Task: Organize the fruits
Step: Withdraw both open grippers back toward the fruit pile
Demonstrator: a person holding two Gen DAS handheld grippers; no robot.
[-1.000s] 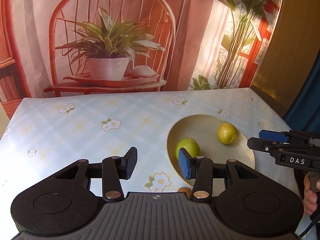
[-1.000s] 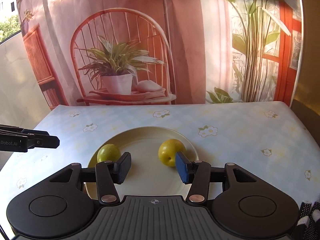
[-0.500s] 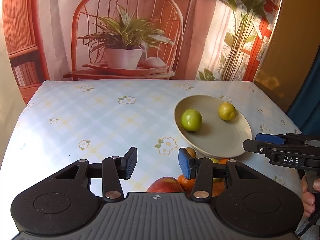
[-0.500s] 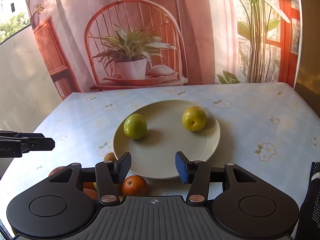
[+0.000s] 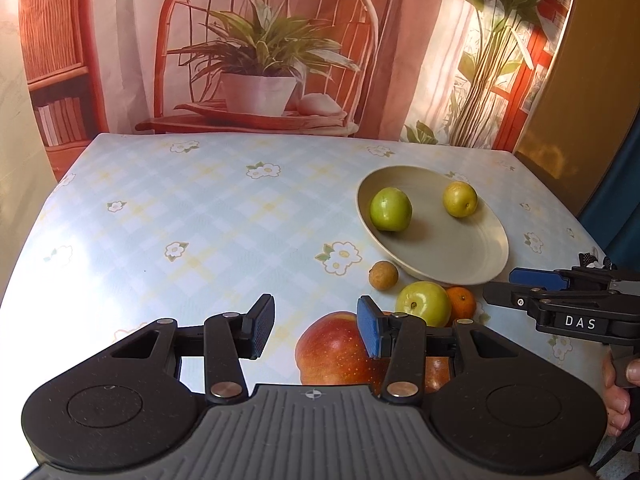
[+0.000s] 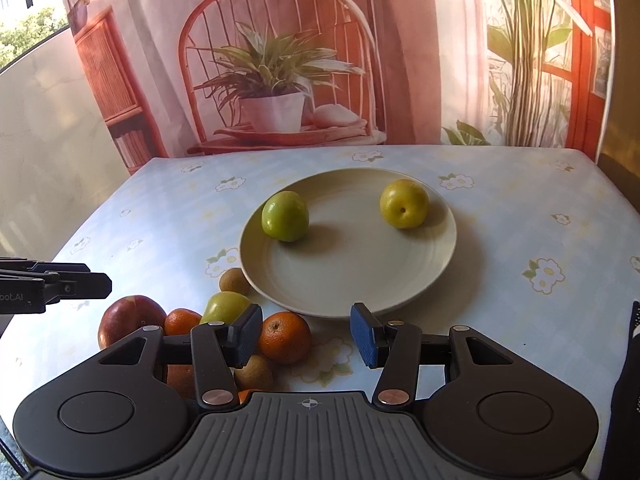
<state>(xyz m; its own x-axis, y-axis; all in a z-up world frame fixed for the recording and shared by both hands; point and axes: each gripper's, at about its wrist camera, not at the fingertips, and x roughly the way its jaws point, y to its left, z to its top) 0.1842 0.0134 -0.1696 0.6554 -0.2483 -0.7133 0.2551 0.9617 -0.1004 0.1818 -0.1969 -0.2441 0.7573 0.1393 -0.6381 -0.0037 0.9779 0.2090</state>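
A: The left gripper [image 5: 316,328] — how does it sit?
B: Level above the counter [image 5: 200,216], jaws wide with nothing between them, ribbed blue pads facing each other over a smooth red apple [image 5: 332,350].

A: And the right gripper [image 6: 306,334]?
B: Also spread wide and holding nothing, low over a dimpled orange [image 6: 285,337] and a fuzzy brown kiwi [image 6: 254,372].

A: Where is the rest of the fruit?
B: A glossy green apple [image 6: 285,216] and a round yellow plum [image 6: 404,203] rest apart on the shallow cream plate [image 6: 360,280]. More fruit is heaped just beside its near rim on the shiny flowered cloth.
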